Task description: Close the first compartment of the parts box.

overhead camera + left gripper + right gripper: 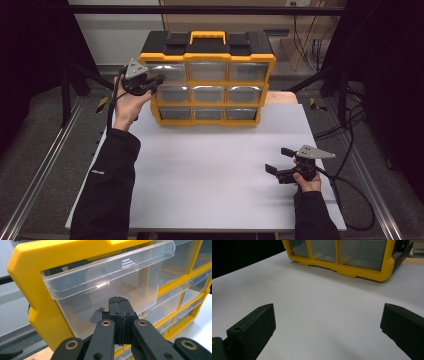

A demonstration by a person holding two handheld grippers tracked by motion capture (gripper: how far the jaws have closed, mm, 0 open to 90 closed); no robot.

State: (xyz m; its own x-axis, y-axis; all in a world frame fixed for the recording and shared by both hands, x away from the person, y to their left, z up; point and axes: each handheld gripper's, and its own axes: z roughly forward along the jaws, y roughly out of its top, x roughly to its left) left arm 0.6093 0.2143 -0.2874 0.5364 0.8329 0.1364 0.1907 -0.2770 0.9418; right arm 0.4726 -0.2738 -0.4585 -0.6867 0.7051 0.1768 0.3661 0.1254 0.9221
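A yellow and black drawer organizer (207, 56) with a yellow handle stands at the back of the white table (210, 170). It has three rows of three clear drawers. My left gripper (159, 79) is shut with nothing between its jaws, its tip right at the front of the top-left drawer (169, 71). In the left gripper view the closed left gripper (119, 300) points at that clear drawer (100, 282), whose front seems to stick out slightly from the yellow frame (30, 280). My right gripper (277, 160) rests open near the table's front right, empty, with the organizer (362, 271) ahead of it.
Black cables (350, 190) trail off the table's right side. Metal rails (40, 170) run along both sides of the table. The white surface (319, 302) stretches between the right gripper and the organizer.
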